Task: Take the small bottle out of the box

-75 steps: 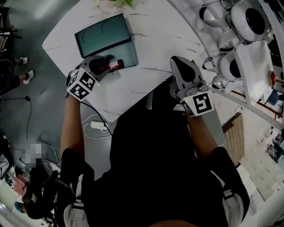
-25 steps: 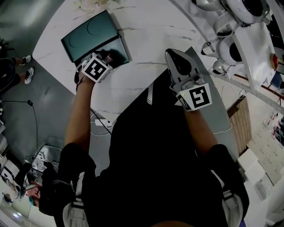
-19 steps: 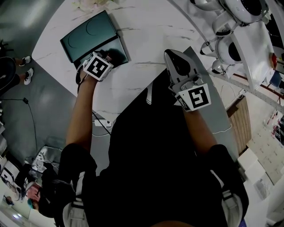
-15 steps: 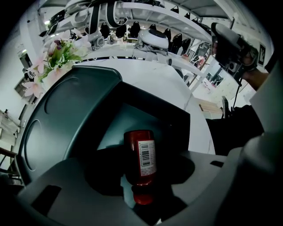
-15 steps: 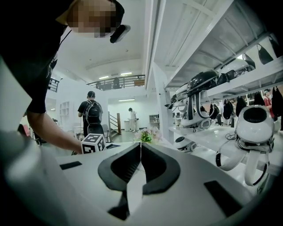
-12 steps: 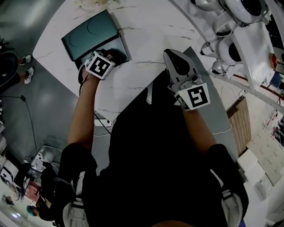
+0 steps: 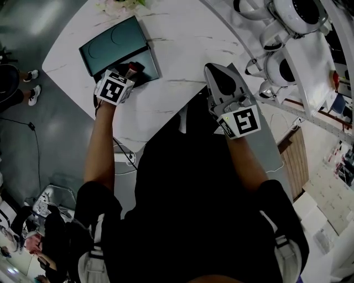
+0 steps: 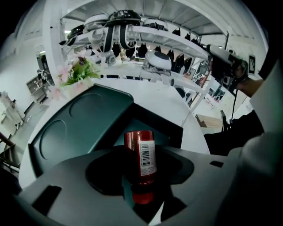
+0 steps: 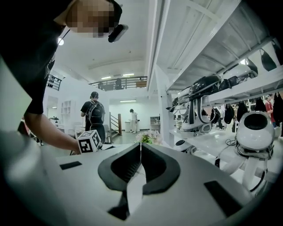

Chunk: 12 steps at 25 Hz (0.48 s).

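A small red bottle (image 8: 140,159) with a white barcode label sits between the jaws of my left gripper (image 8: 140,170), which is shut on it. The bottle is held above the open dark-teal box (image 8: 110,128), whose lid (image 8: 75,128) lies flat to the left. In the head view the left gripper (image 7: 128,74) hovers over the box (image 7: 145,61) at the table's left edge, and the bottle (image 7: 131,67) shows as a red spot. My right gripper (image 7: 220,80) rests near the table's front, jaws shut and empty; the right gripper view shows it (image 9: 139,152) the same way.
The white marble table (image 7: 182,33) has pink flowers (image 7: 119,5) at its far edge. White robot heads (image 7: 287,22) fill shelving on the right. A cable and power adapter (image 7: 124,157) lie on the floor. People stand far off in the right gripper view.
My left gripper has drawn back slightly toward me from the box and turned, with the red bottle now showing between its jaws. The right gripper has hardly moved.
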{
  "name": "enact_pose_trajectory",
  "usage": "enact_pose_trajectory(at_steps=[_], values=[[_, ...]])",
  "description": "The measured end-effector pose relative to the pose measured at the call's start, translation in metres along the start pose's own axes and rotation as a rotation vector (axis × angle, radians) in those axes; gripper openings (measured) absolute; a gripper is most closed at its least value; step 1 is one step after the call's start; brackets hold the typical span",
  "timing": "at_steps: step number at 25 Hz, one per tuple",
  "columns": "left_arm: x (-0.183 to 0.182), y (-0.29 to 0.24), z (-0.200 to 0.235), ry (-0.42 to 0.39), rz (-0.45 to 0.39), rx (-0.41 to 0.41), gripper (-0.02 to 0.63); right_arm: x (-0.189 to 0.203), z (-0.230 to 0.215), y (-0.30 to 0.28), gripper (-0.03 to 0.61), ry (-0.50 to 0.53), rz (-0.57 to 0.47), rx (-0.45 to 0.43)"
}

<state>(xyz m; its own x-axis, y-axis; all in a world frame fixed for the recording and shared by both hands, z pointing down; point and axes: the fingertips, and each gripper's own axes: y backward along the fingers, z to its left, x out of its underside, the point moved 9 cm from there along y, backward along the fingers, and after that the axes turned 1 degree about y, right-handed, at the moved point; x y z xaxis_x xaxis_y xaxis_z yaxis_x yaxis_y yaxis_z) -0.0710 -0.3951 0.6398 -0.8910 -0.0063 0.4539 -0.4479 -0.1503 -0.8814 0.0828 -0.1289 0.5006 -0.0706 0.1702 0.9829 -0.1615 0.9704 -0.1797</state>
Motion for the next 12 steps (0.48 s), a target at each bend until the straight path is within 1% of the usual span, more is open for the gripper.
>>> enact_pose_trajectory(at_steps=[3,8,10,12], values=[[-0.005,0.027,0.001,0.04,-0.124,-0.021,0.23,-0.003,-0.001,0.0,0.035,0.001,-0.01,-0.013],[-0.012,0.085,0.002,0.118,-0.346,-0.094,0.23,-0.014,-0.001,-0.007,0.035,0.015,-0.046,-0.072],[-0.013,0.113,-0.001,0.144,-0.443,-0.139,0.23,-0.024,-0.003,-0.012,0.035,0.027,-0.072,-0.111],[-0.016,0.144,-0.006,0.162,-0.548,-0.207,0.23,-0.034,-0.007,-0.021,0.035,0.041,-0.107,-0.168]])
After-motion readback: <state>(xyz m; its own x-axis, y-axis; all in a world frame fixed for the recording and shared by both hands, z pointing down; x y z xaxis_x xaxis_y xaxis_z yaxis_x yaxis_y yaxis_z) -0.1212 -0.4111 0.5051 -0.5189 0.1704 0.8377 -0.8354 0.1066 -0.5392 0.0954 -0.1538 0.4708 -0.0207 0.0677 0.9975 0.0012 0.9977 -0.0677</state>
